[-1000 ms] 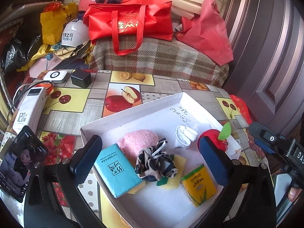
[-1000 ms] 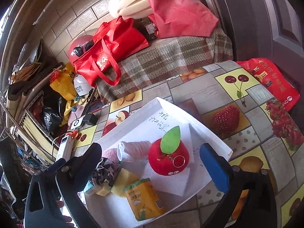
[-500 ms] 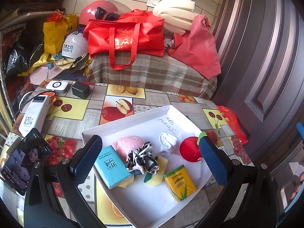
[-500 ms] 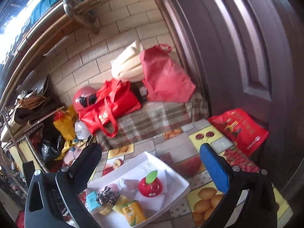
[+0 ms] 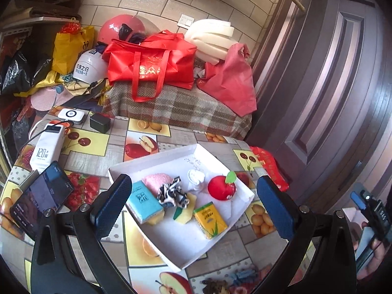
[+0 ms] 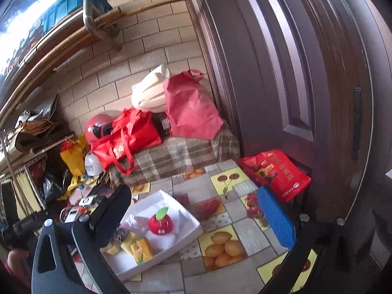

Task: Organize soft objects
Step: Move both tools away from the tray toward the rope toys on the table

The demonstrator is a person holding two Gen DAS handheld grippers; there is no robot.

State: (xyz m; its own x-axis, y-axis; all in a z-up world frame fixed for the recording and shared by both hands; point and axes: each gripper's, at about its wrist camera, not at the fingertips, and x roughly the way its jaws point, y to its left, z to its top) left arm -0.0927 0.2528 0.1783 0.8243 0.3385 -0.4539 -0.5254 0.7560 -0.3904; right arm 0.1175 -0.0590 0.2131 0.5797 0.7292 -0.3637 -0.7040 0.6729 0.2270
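Note:
A white tray (image 5: 241,186) on the fruit-print tablecloth holds a red plush apple (image 5: 220,189), a blue tissue pack (image 5: 143,199), a pink fluffy pad (image 5: 156,180), a black-and-white scrunchie (image 5: 172,193), a white sock roll (image 5: 196,177), yellow sponge pieces (image 5: 185,214) and a yellow pack (image 5: 209,220). My left gripper (image 5: 193,205) hovers open above the tray, holding nothing. My right gripper (image 6: 196,210) is open and empty, high and back from the tray (image 6: 191,230), where the apple (image 6: 160,223) shows. The right gripper's body (image 5: 374,215) appears at the far right of the left wrist view.
A phone (image 5: 40,199), a white power bank (image 5: 47,147), a black charger (image 5: 100,122) and a white puck (image 5: 71,115) lie left on the table. Red bags (image 5: 152,61), helmets and foam crowd the plaid bench behind. A dark door (image 6: 306,85) stands right.
Both grippers have risen and pulled back from the tray, the right one much farther. The tray's contents have not moved. The phone screen has gone dark.

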